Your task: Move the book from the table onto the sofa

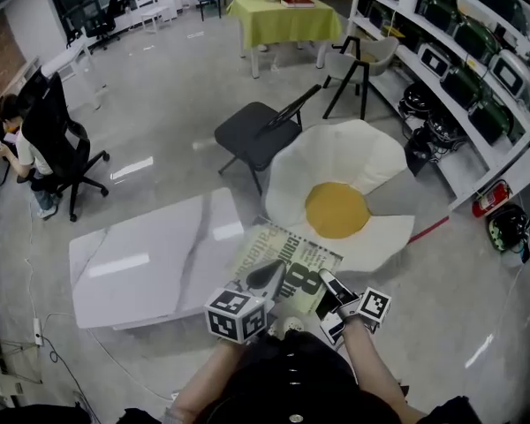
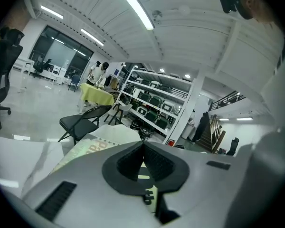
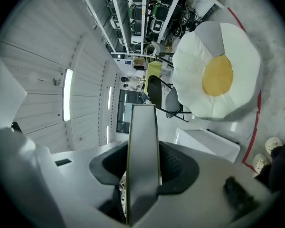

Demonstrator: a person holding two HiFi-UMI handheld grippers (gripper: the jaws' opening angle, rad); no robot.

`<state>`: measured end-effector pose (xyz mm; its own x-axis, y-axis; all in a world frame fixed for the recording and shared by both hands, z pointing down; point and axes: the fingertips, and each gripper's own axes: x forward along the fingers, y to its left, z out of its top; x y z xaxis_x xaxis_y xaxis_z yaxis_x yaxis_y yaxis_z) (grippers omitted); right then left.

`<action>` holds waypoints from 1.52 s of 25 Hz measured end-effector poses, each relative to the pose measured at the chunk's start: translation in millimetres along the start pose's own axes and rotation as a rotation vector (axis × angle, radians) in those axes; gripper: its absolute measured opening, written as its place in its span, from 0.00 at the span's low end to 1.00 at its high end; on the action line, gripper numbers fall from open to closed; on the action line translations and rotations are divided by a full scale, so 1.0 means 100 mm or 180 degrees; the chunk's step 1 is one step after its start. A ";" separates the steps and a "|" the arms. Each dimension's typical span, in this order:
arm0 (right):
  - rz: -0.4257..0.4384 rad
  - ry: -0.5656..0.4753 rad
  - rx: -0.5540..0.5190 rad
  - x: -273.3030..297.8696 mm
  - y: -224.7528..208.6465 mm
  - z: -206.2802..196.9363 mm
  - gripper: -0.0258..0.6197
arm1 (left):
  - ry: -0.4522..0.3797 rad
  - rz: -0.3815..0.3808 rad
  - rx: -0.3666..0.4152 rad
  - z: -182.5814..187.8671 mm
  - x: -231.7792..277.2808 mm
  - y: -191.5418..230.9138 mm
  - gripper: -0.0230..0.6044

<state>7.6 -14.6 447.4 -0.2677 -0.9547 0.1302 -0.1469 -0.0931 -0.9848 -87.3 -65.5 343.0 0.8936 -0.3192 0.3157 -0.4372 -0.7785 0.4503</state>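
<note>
The book (image 1: pixel 287 259), pale green with big black lettering, hangs in the air between the white marble table (image 1: pixel 150 259) and the fried-egg-shaped sofa (image 1: pixel 336 193). My left gripper (image 1: pixel 267 277) is shut on its near left edge, and my right gripper (image 1: pixel 329 282) is shut on its near right edge. In the left gripper view the cover (image 2: pixel 80 148) spreads to the left of the closed left gripper (image 2: pixel 143 164). In the right gripper view the book (image 3: pixel 142 137) stands edge-on in my right gripper (image 3: pixel 142 161), with the sofa (image 3: pixel 218 75) beyond it.
A black folding chair (image 1: pixel 261 131) stands just behind the sofa. Shelving (image 1: pixel 477 69) runs along the right wall, with a red extinguisher (image 1: pixel 492 199) on the floor. A yellow-green table (image 1: pixel 283 20) is far back. A person sits by an office chair (image 1: pixel 57 144) at left.
</note>
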 end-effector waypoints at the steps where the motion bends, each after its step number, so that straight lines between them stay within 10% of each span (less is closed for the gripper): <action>1: -0.0004 -0.0043 0.0011 -0.03 -0.01 0.01 0.31 | 0.0016 -0.0033 0.0021 0.00 0.02 -0.02 0.05; 25: -0.0104 -0.0577 0.0260 -0.06 -0.23 -0.03 0.31 | 0.0212 -0.0277 0.0014 -0.11 0.11 0.21 0.05; 38: -0.0245 -0.0903 0.0322 -0.30 -0.45 0.68 0.31 | 0.0412 -0.0520 0.0093 -0.02 0.88 -0.03 0.05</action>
<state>87.4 -1.2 480.3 0.0192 -0.9832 0.1814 -0.0571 -0.1823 -0.9816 -7.2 -90.8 371.0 0.9310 -0.1168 0.3459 -0.2827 -0.8302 0.4804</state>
